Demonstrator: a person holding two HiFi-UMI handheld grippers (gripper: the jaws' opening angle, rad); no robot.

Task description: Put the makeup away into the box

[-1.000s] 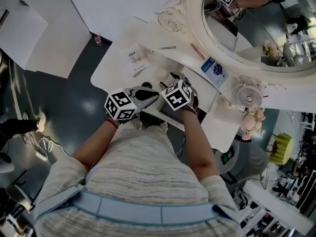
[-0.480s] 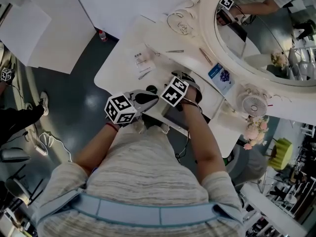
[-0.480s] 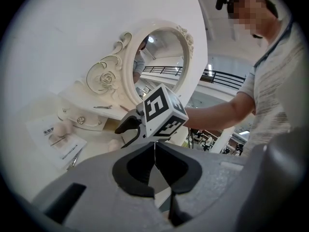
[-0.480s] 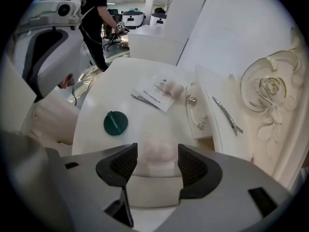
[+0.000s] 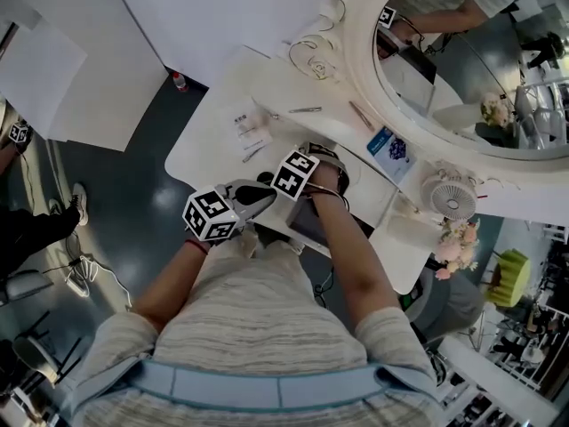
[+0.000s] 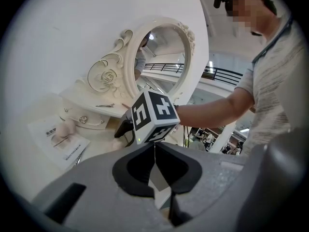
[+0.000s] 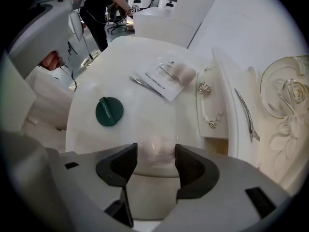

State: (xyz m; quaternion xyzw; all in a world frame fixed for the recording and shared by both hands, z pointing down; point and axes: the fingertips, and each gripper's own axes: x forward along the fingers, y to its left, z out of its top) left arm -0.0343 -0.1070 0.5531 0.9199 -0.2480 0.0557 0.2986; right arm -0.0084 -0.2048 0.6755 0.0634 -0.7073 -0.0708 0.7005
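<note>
- left gripper [image 6: 154, 151]: jaws pressed together, nothing in them; hanging roughly level beside the other one, no job right now
- right gripper [image 7: 156, 157]: aimed almost straight down at the white table [image 7: 120, 57]; jaws spread wide, just been opening; pale pinkish round thing [image 7: 155, 146] sitting right between them, maybe a puff or a clear little pot, hard to say which; pad contact tough to call, no squeeze visible
- other bits out on the table: green round compact [image 7: 109, 111] off to one side, apart from the jaws; leaflet [image 7: 161, 79] further back with a pale puff [image 7: 182, 73] on it; thin metal tool [image 7: 144, 84] just beside the leaflet; long hair clip [image 7: 247, 114] up on the raised ledge by the mirror frame
- box [image 5: 304, 223]: guessing the dark open thing under the right forearm in the head view; contents not visible from here
- progress: early days by the look of it; nothing visibly packed, several items not yet put away; current step probably closing on the pale thing, then over to the box with it; compact, puff, tool and clip left after that
</note>
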